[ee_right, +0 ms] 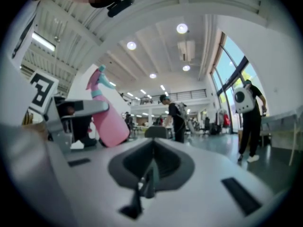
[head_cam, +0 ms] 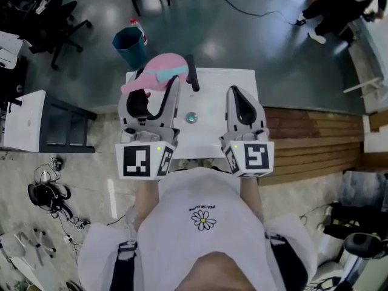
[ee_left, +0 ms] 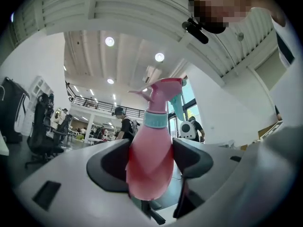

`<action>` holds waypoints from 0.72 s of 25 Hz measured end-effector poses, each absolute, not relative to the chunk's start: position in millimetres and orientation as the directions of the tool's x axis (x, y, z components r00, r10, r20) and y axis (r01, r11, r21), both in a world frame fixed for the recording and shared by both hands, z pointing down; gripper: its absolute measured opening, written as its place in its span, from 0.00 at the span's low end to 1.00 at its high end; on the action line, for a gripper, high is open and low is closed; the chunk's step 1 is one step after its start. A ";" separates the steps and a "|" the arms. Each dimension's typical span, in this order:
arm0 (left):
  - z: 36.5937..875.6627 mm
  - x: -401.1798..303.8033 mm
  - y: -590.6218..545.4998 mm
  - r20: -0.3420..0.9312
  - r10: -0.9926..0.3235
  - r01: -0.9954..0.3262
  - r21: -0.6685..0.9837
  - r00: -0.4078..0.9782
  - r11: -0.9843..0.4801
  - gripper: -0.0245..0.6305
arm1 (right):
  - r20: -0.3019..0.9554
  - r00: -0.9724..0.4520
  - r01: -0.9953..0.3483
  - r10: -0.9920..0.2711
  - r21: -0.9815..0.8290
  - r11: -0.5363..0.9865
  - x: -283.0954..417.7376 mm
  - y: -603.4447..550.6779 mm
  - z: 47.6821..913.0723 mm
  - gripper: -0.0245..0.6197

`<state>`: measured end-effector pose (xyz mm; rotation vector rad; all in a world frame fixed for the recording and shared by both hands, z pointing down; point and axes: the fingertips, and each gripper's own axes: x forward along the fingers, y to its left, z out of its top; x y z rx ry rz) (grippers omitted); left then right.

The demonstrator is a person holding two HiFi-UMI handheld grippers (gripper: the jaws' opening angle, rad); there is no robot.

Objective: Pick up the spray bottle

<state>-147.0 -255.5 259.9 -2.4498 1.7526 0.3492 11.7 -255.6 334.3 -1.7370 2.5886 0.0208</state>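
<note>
White table [head_cam: 221,93] beneath pink spray bottle [head_cam: 148,80]

place: open-plan office-lab | signs: swivel chair [head_cam: 60,24], white bench [head_cam: 224,82], floor cable [head_cam: 260,12], mezzanine railing [ee_left: 94,101], ceiling lights [ee_right: 182,28], people standing about

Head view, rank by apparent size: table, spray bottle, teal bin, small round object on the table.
Largest: table.
Next: spray bottle and teal bin look alike; the bottle is raised nearer the camera, so unranked.
Smallest: small round object.
</note>
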 end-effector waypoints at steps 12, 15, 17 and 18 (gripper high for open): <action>266.0 -170.1 -257.7 -0.242 -0.932 -0.959 0.027 0.268 -0.283 0.49 | -0.030 -0.388 -0.922 -0.921 0.011 0.388 -5.6 -266.9 333.9 0.09; 269.4 -170.7 -260.5 -0.237 -0.934 -0.959 0.028 0.267 -0.281 0.49 | -0.019 -0.388 -0.922 -0.922 0.024 0.387 -4.6 -268.8 336.8 0.08; 271.0 -169.9 -262.2 -0.235 -0.934 -0.959 0.028 0.269 -0.283 0.49 | -0.009 -0.396 -0.918 -0.918 0.022 0.395 -5.6 -269.4 338.1 0.08; 271.5 -169.0 -262.6 -0.235 -0.933 -0.958 0.027 0.272 -0.286 0.49 | -0.008 -0.399 -0.917 -0.917 0.019 0.399 -6.1 -269.3 338.3 0.08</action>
